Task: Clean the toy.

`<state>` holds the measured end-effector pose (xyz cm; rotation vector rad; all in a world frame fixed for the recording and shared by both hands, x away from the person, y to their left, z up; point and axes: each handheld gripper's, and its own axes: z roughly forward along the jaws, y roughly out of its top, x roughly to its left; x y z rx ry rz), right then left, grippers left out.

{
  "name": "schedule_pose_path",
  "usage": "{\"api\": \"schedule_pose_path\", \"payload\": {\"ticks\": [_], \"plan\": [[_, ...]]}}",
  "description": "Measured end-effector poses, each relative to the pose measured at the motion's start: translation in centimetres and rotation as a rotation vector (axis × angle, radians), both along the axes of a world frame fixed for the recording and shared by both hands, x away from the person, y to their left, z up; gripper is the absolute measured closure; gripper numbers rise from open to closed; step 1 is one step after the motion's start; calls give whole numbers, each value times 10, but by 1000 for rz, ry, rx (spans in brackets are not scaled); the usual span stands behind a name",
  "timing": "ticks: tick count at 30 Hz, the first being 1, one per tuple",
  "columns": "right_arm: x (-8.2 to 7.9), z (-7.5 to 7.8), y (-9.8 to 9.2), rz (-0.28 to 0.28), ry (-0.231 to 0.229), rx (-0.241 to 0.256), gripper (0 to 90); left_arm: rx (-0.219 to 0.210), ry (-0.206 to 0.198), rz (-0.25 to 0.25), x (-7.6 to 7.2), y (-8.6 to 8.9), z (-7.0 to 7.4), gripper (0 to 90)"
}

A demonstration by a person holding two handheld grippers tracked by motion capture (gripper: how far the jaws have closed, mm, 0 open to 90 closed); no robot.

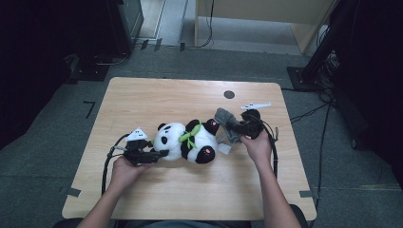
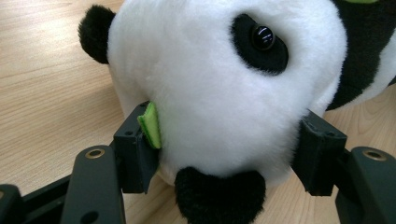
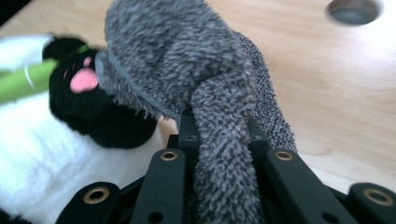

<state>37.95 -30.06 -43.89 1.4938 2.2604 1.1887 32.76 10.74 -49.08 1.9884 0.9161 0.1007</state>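
Grey sock point(image 3: 201, 93) is clamped in our right claw point(image 3: 219, 135) just beside the panda's point(image 1: 187, 140) foot, while our left claw point(image 2: 224, 149) squeezes its head to steady it.

A black-and-white plush panda point(image 1: 187, 141) with a green neck ribbon lies on its side mid-counter, head toward the left, pink-soled feet toward the right. A fuzzy grey sock point(image 1: 227, 124) lies bunched just beside its upper foot.
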Motion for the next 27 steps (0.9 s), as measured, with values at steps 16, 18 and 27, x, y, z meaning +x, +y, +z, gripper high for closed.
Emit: {"api": "schedule_pose_path", "payload": {"ticks": [16,18,27], "plan": [[-12,46,55,160,-131,50,762,0,-17,2,-2,0,-2,333],[-11,40,63,179,-111,26,759,-3,-13,5,-3,0,-2,333],[0,16,43,131,-56,65,757,-14,13,20,0,-1,-1,338]]}}
